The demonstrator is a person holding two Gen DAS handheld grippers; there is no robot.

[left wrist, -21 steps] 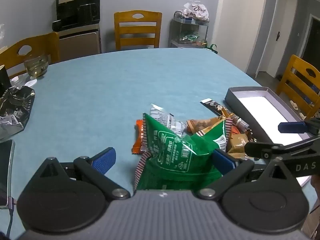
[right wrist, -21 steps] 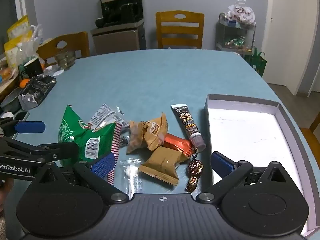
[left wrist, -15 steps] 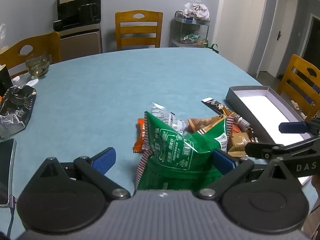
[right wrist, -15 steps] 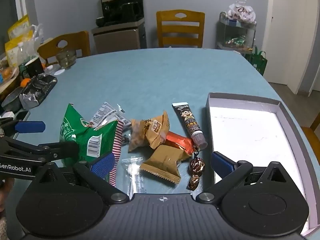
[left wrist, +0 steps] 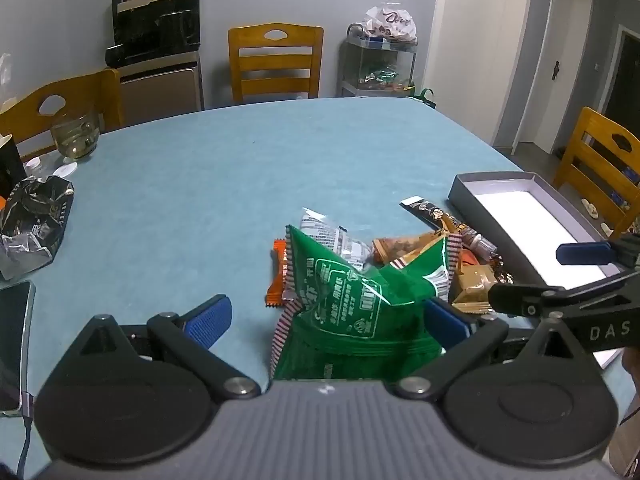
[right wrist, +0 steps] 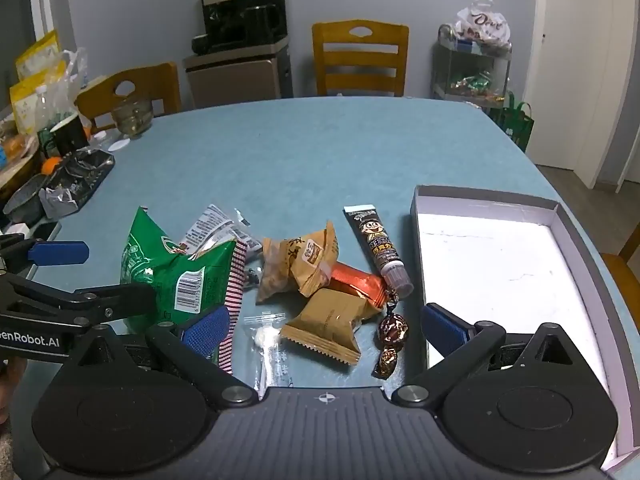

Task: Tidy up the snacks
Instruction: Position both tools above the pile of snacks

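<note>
A pile of snacks lies on the blue table. A green bag (left wrist: 352, 300) (right wrist: 176, 268) stands between the open jaws of my left gripper (left wrist: 326, 318); whether a pad touches it I cannot tell. My right gripper (right wrist: 326, 326) is open over a tan packet (right wrist: 328, 322), an orange packet (right wrist: 358, 280), a brown pouch (right wrist: 298, 260), wrapped candies (right wrist: 392, 332) and a clear sachet (right wrist: 266, 338). A dark tube (right wrist: 378, 246) lies beside the empty grey box (right wrist: 560, 208), which also shows in the left wrist view (left wrist: 464, 188).
A crumpled black bag (left wrist: 32, 224), a glass bowl (left wrist: 76, 136) and a phone (left wrist: 12, 340) sit at the table's left. Wooden chairs (left wrist: 276, 60) surround the table. The other gripper's arm (left wrist: 560, 300) reaches in from the right.
Both views have drawn back slightly from the pile; the green bag stays between the left jaws. Both grippers remain open.
</note>
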